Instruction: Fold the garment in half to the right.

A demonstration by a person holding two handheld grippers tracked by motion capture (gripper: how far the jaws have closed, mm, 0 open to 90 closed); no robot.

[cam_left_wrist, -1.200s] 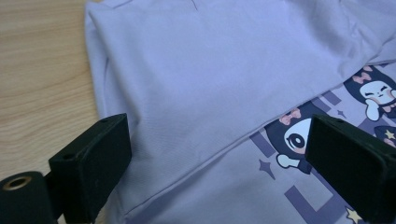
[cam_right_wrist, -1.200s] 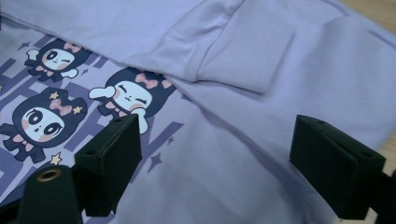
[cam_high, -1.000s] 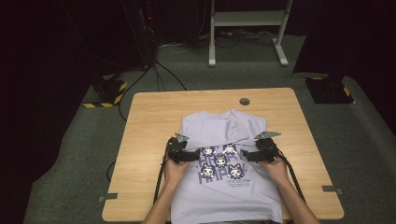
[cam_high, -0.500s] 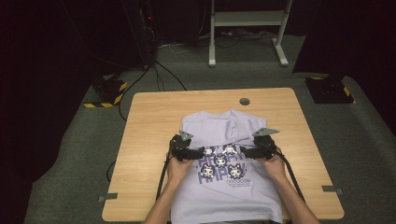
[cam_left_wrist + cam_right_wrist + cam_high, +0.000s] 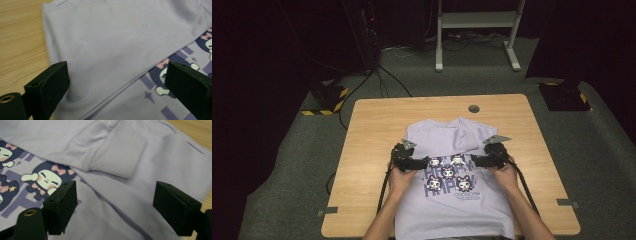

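Left claw [image 5: 424,162] and right claw [image 5: 473,160], both wide apart, facing inward.

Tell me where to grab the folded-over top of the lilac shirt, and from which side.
Grip the folded edge of the shirt at both ends, left gripper and right gripper coming from the sides; it probably lifts evenly there, since that doubled layer lies flat across the print.
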